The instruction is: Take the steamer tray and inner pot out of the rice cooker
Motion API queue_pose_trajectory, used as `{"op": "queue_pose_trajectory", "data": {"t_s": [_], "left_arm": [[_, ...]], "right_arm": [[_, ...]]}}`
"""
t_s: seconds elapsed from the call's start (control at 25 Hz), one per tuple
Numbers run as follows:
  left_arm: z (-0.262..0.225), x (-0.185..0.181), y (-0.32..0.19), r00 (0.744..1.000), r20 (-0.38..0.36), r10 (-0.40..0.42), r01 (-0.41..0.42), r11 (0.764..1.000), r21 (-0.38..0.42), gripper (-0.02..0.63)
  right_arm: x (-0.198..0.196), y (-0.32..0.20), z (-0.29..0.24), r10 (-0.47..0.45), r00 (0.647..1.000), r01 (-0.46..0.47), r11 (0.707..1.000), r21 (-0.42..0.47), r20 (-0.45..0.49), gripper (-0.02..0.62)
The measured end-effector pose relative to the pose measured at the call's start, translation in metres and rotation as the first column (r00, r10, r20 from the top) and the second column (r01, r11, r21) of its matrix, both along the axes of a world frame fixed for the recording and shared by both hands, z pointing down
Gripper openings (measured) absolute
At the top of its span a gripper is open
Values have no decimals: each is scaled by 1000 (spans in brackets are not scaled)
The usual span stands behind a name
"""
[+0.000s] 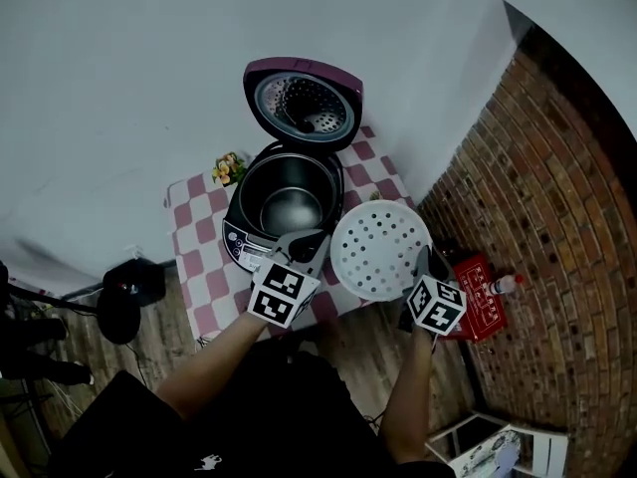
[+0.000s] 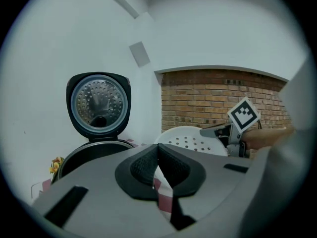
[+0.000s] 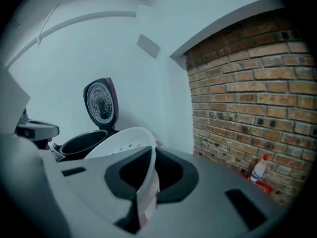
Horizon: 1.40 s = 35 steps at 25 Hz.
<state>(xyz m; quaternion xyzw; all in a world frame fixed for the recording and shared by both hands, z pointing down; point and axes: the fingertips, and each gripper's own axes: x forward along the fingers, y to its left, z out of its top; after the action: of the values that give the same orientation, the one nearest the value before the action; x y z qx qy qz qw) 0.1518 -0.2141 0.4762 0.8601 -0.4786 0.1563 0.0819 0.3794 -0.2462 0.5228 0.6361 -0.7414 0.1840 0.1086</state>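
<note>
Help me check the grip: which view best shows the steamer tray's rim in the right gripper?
The right gripper view: the steamer tray rim sits pinched in the right gripper. Head view shows its whole perforated face; left gripper view, only part.

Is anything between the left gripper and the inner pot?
Nothing visible. The lid is up, the tray is out, held by the right gripper beside the cooker, and the pot lies open just past the left gripper.
</note>
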Motion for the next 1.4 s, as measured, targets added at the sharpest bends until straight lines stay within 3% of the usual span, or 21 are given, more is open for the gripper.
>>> {"op": "queue_pose_trajectory", "data": {"t_s": [0.32, 0.88, 1.16, 1.4], "left_arm": [[18, 24, 16, 999, 3, 48, -48, 998, -38, 2], [46, 41, 21, 994, 85, 61, -54, 995, -83, 2], [52, 51, 24, 990, 116, 77, -66, 993, -99, 2], [58, 56, 26, 985, 146, 89, -72, 991, -117, 2]], "right_arm": [[10, 16, 78, 57, 997, -51, 993, -110, 54, 25], [11, 10, 158, 153, 968, -109, 971, -215, 199, 25], [9, -1, 180, 152, 972, -106, 964, -243, 179, 25], [11, -2, 202, 129, 987, -94, 949, -300, 98, 31]]}}
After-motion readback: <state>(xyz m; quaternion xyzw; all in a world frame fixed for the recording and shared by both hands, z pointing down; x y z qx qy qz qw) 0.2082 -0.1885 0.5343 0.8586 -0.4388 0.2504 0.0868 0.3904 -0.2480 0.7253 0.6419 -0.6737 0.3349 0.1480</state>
